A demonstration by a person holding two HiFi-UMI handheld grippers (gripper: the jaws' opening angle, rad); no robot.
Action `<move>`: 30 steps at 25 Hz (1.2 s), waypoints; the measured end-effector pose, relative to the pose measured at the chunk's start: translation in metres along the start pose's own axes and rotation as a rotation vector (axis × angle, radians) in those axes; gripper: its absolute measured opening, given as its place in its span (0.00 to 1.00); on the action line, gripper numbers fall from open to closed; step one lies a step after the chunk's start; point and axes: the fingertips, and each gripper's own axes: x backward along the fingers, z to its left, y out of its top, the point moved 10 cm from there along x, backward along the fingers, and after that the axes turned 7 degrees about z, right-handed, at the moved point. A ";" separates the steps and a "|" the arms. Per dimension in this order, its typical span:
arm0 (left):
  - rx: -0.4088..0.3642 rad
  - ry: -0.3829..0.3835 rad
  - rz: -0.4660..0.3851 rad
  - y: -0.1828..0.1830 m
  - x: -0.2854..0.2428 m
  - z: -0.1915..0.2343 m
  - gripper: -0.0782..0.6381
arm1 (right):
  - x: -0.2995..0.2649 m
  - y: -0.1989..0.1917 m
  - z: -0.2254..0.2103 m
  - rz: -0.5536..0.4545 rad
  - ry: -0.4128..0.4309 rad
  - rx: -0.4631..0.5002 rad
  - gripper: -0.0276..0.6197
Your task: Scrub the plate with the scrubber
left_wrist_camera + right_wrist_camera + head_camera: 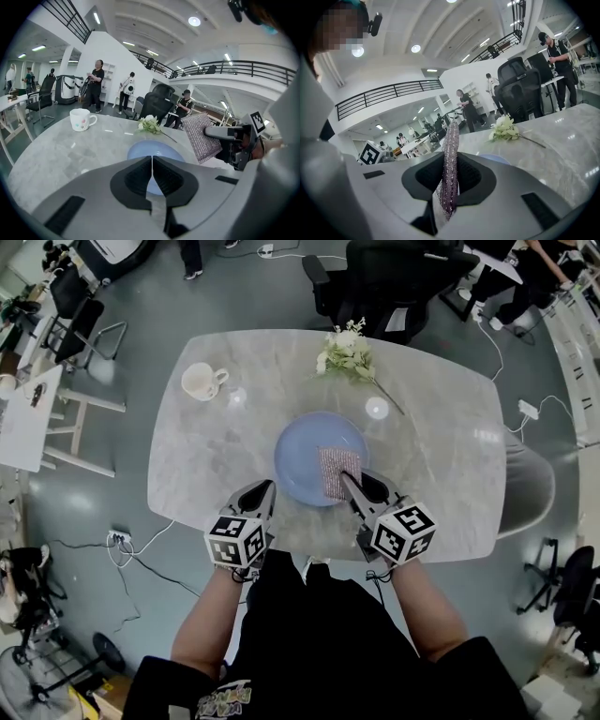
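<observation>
Blue plate (300,460) lies unheld, the left tongs (269,487) closed on nothing, so it may slide once the right tongs (346,477) press their gripped scrubber (336,468) down.

plate (295,460): round, pale blue, shallow, looks clean. It lies flat on the tabletop, about centred left to right and closer to the near edge than the far one.

scrubber (337,472): thin rectangular pad, glittery pink-silver weave. Pinched at its near end in the right gripper (349,480), it stands tilted over the plate's right half. Contact with the plate: can't tell.
</observation>
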 end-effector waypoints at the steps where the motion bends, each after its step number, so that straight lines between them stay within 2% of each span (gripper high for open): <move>1: 0.000 -0.002 0.007 -0.001 -0.003 0.002 0.14 | -0.002 0.000 -0.001 0.004 -0.004 0.003 0.15; 5: -0.004 0.005 0.047 -0.002 -0.017 0.010 0.14 | -0.011 -0.002 -0.007 0.021 -0.026 0.005 0.15; 8: -0.010 0.010 0.084 -0.002 -0.028 0.019 0.27 | -0.019 -0.003 -0.009 0.032 -0.043 -0.007 0.15; 20: 0.032 -0.026 0.186 0.000 -0.079 0.055 0.28 | -0.073 -0.009 -0.018 0.140 -0.079 -0.002 0.15; 30: 0.016 -0.040 0.281 0.007 -0.123 0.074 0.27 | -0.130 -0.015 -0.031 0.305 -0.086 0.064 0.15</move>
